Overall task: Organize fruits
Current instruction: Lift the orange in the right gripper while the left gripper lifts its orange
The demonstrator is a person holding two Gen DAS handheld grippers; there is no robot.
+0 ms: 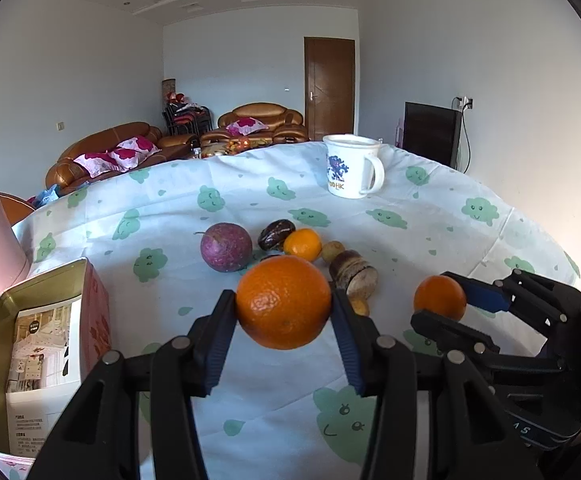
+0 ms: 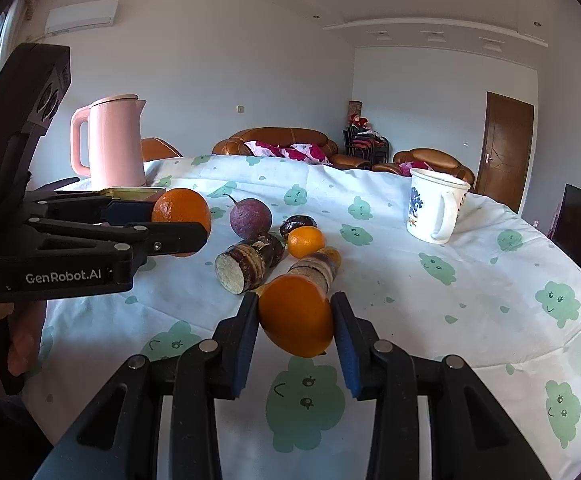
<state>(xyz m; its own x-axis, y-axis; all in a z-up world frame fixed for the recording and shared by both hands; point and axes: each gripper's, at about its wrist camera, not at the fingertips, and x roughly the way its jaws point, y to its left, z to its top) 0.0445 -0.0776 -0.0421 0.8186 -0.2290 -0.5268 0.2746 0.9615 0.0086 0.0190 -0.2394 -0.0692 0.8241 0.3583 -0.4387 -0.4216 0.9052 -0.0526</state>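
Note:
My left gripper (image 1: 283, 304) is shut on a large orange (image 1: 283, 301) and holds it above the cloth; it also shows in the right wrist view (image 2: 182, 210). My right gripper (image 2: 295, 316) is shut on a smaller orange (image 2: 296, 314), seen at the right in the left wrist view (image 1: 440, 297). On the cloth behind lie a purple passion fruit (image 1: 226, 246), a dark wrinkled fruit (image 1: 275, 234), a small tangerine (image 1: 302, 244), a small yellow-green fruit (image 1: 332, 251) and cut sugarcane pieces (image 2: 246, 266).
An open gold tin box (image 1: 30, 356) with a leaflet inside stands at the left. A pink kettle (image 2: 114, 142) stands behind it. A white mug (image 1: 352, 166) stands at the far right of the round table (image 2: 470, 280) with its cloud-print cloth.

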